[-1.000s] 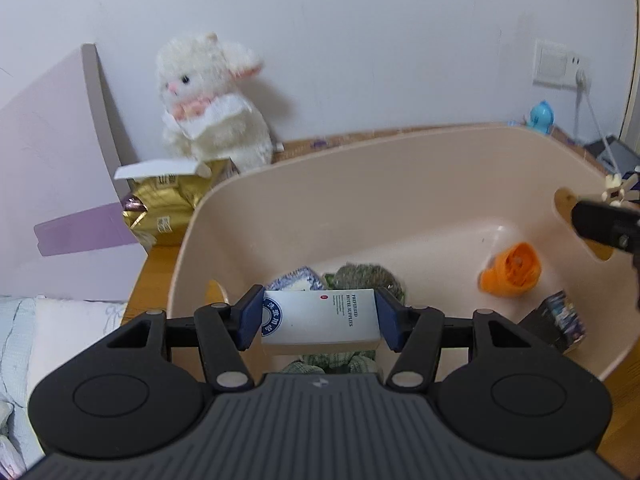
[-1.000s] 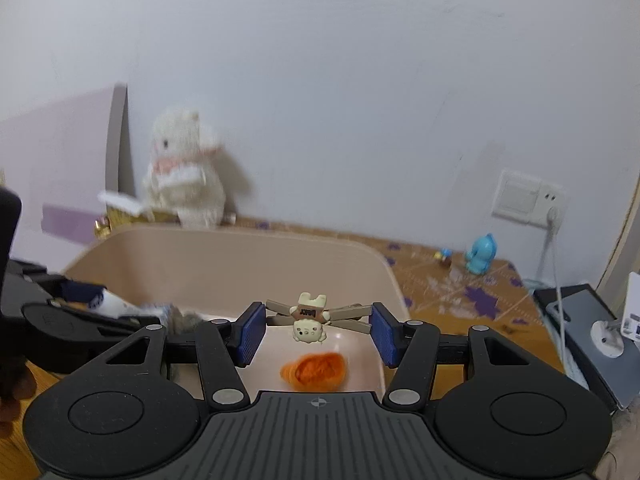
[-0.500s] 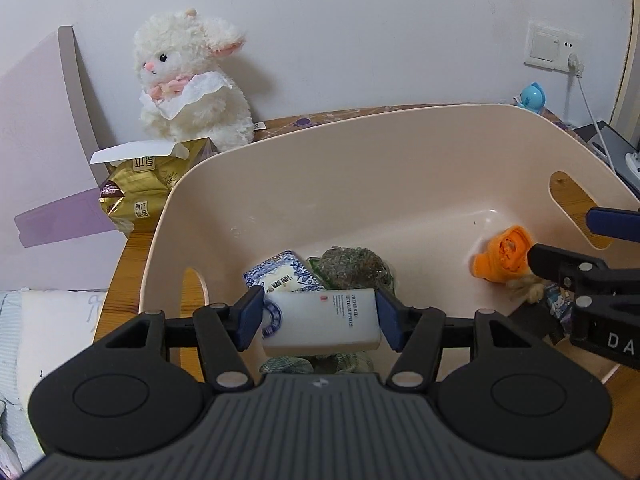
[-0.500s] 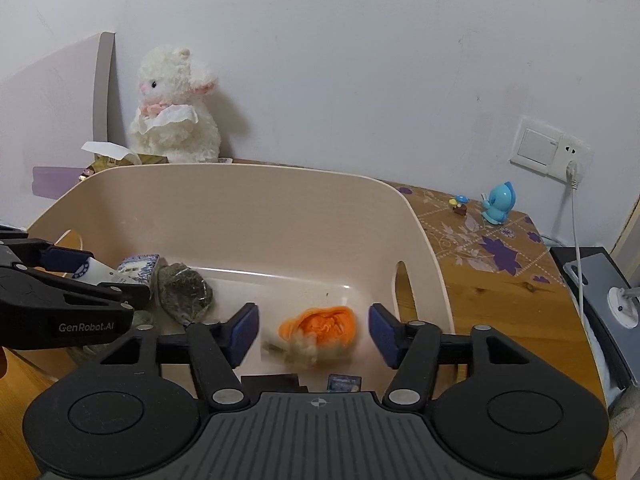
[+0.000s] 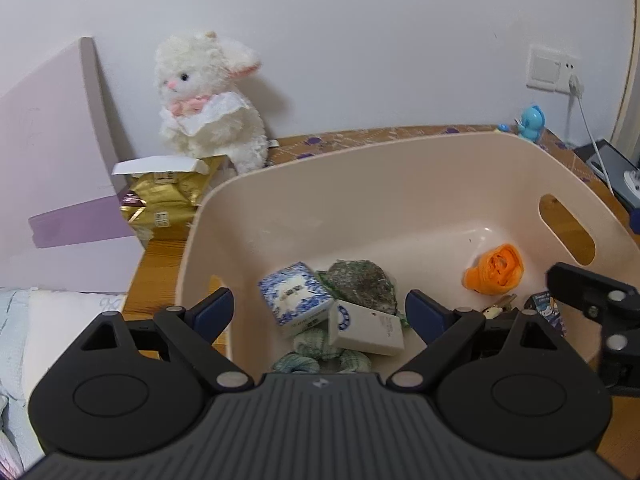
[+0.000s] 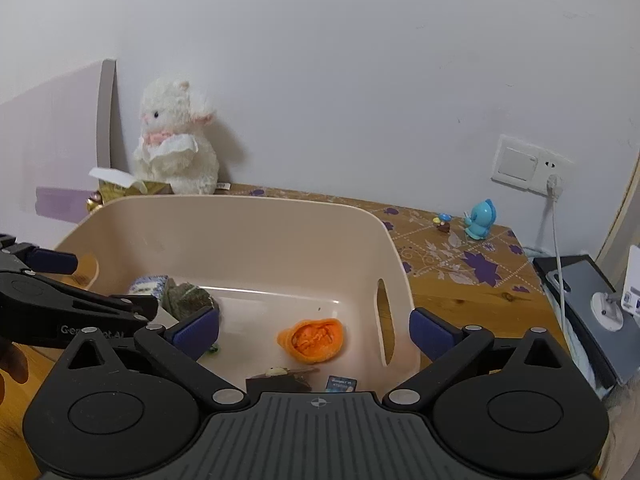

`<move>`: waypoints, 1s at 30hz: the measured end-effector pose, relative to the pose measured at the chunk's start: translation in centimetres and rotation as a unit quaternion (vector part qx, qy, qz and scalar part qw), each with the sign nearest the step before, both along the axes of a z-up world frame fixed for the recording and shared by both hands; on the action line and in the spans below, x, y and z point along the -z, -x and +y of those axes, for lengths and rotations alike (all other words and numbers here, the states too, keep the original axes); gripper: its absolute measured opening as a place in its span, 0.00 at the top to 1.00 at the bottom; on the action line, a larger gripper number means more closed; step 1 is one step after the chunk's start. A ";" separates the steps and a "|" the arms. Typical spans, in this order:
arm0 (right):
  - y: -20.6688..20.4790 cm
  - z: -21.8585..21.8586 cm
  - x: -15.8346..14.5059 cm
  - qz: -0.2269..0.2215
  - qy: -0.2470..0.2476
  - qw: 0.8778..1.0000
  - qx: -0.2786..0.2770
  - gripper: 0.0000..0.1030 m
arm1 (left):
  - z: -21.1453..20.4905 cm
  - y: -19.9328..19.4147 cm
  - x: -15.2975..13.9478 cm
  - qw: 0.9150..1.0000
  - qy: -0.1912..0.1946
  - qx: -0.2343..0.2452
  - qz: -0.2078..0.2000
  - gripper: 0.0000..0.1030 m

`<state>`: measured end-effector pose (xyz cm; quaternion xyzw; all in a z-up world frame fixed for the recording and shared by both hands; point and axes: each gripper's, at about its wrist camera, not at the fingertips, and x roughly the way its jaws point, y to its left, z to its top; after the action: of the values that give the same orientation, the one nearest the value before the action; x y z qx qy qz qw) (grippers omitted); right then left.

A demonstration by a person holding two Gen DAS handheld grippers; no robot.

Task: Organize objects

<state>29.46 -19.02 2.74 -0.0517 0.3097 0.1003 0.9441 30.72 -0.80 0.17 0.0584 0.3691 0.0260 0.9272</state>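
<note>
A beige plastic bin [image 5: 360, 184] [image 6: 248, 232] holds the sorted items. My left gripper [image 5: 320, 310] hangs open over its near-left corner. Just below it a white box with a blue emblem [image 5: 366, 330] lies loose on a green cloth [image 5: 316, 354], beside a blue-patterned box [image 5: 294, 296] and a dark green pouch [image 5: 362, 284]. My right gripper [image 6: 314, 330] is open above the bin's right half, over an orange object [image 6: 314, 340] [image 5: 494, 268]. A small cream toy [image 6: 276, 371] and a small blue card [image 6: 340, 384] lie on the bin floor near it.
A white plush rabbit [image 5: 208, 100] and a gold packet box [image 5: 168, 196] stand behind the bin by a lilac board [image 5: 52, 152]. A blue figurine [image 6: 480, 220] sits on the wooden table [image 6: 448, 272]. A wall socket with a cable [image 6: 554, 184] and a grey device [image 6: 580, 292] are at the right.
My left gripper opened and let the white box drop into the bin. My right gripper let go of the small cream toy, which now lies in the bin, and opened wider.
</note>
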 end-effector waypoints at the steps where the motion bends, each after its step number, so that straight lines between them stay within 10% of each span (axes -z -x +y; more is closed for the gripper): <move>1: 0.2 -0.1 -0.2 0.000 -0.004 1.000 0.002 0.00 | 0.1 0.3 -0.2 1.000 0.000 0.000 -0.003 0.09; 30: 12.4 0.3 -4.6 -0.037 -0.039 0.998 -0.016 0.00 | 0.7 13.3 -5.0 0.997 0.005 -0.028 -0.076 0.09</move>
<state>17.04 -18.77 7.31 -0.0231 0.2695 0.1252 0.9546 17.39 -0.06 5.17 0.0409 0.2991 0.0545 0.9518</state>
